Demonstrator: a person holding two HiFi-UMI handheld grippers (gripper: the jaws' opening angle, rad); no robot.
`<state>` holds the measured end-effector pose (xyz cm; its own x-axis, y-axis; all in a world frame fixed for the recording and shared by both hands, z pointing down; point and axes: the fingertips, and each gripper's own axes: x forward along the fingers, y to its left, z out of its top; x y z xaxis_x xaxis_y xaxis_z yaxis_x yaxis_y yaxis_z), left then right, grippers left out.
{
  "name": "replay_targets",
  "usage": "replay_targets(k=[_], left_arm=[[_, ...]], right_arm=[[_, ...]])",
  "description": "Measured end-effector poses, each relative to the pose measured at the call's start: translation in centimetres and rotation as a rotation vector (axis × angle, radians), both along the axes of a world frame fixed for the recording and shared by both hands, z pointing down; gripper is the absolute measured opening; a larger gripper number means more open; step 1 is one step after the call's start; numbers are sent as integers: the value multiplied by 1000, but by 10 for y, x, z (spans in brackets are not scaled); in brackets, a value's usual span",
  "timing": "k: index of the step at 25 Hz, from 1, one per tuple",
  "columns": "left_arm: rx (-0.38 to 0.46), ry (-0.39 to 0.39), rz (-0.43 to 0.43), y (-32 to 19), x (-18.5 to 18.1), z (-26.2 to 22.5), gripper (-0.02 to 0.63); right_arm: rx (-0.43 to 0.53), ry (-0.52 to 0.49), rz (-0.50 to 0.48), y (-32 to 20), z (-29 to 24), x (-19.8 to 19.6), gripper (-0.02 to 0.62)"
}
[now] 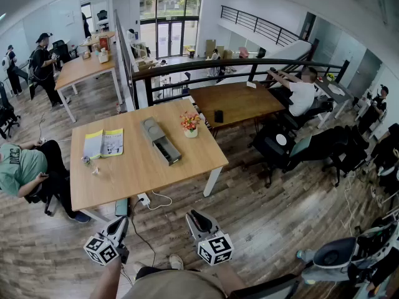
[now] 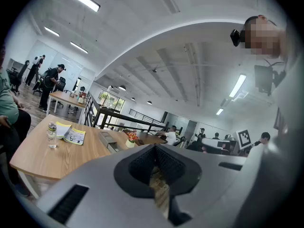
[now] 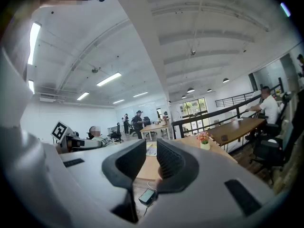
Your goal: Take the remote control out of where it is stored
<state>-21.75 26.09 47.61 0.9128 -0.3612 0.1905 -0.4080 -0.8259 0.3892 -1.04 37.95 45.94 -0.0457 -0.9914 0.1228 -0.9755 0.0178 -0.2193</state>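
Holding left gripper (image 1: 122, 222) and right gripper (image 1: 194, 217) low at 6 o'clock, jaws closed on nothing, well apart from the dark remote (image 1: 167, 149) in the open grey box (image 1: 152, 131) on the desk (image 1: 124, 170) at 12 o'clock.

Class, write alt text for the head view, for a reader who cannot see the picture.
Seen from above, a wooden table holds a long grey box, a small pot of flowers and an open booklet. At the bottom edge the left gripper and right gripper hang over the floor, short of the table. People occupy other desks around.
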Motion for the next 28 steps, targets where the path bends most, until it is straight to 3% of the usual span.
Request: replay_targets(k=[10,16,28], left_arm=[[-32,13,-15,5,3,20,3],[-49,9,-22,-3,-1,24,3],[-48,13,-57,-2,-5,38,3]], right_arm=[[-24,5,-19,-7,11,12,77],[8,-102,-49,-23,4,15,78],[3,-97,-86,-36,16,22,80]])
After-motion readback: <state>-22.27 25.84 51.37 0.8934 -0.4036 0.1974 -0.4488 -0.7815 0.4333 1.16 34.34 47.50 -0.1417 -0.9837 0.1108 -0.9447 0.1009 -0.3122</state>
